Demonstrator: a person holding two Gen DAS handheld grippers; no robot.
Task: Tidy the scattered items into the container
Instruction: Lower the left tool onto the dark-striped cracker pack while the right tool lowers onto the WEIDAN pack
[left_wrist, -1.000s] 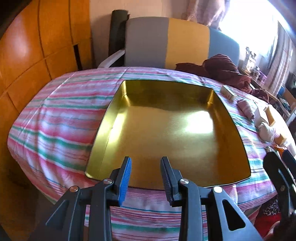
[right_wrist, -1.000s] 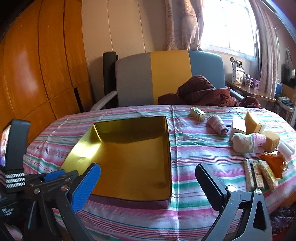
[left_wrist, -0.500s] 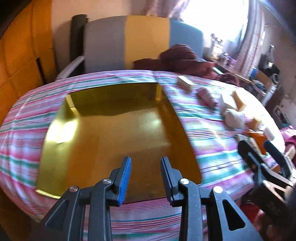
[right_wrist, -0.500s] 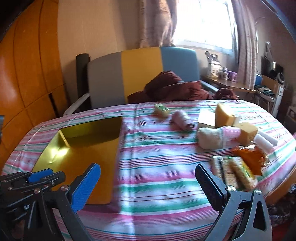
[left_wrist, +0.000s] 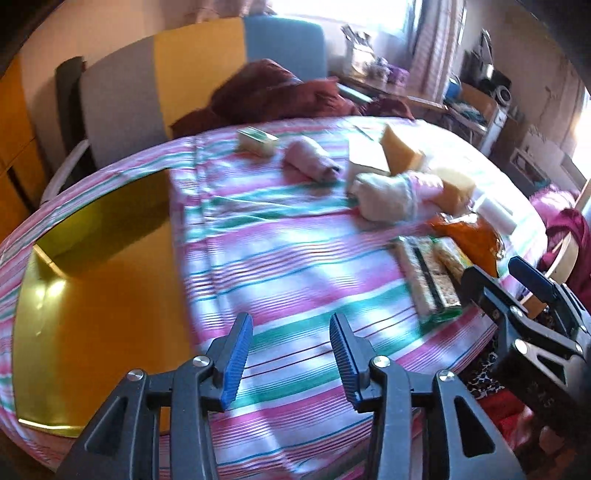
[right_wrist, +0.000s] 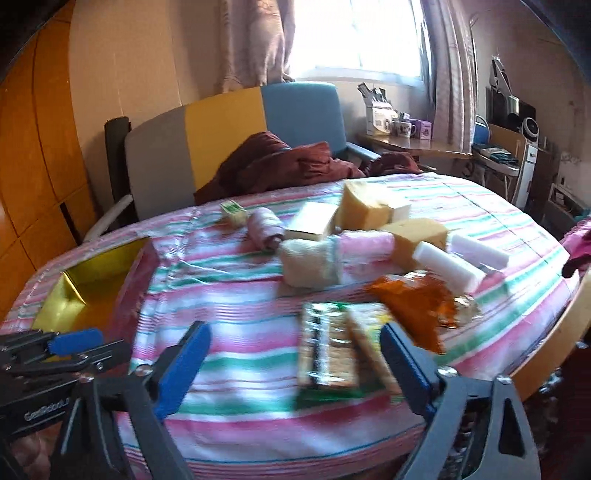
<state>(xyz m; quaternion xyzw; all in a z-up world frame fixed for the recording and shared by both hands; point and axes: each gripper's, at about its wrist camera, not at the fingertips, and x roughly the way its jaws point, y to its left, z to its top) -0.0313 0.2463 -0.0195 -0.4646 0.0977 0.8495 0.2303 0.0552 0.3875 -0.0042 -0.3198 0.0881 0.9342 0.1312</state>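
Observation:
An empty gold tray (left_wrist: 92, 295) (right_wrist: 92, 280) sits at the left of the striped table. Scattered to its right are a small green-topped box (left_wrist: 256, 140), a pink roll (left_wrist: 310, 162), a cream rolled cloth (right_wrist: 310, 262), yellow sponges (right_wrist: 364, 206), white tubes (right_wrist: 447, 266), an orange packet (right_wrist: 413, 302) and cracker packets (right_wrist: 332, 354). My left gripper (left_wrist: 291, 354) hangs over bare cloth just right of the tray, jaws opening, nothing between them. My right gripper (right_wrist: 295, 339) is closing above the table's near edge. The cracker packets lie just beyond its fingers, untouched.
A chair (right_wrist: 229, 136) with a grey, yellow and blue back stands behind the table, a maroon cloth (right_wrist: 280, 162) heaped on it. A side table (right_wrist: 406, 144) with mugs is by the window. The table's rounded wooden rim (right_wrist: 554, 332) curves at the right.
Both grippers swept right, away from over the tray toward the scattered items. The left jaws went from nearly shut to partly spread. The right jaws narrowed from full width.

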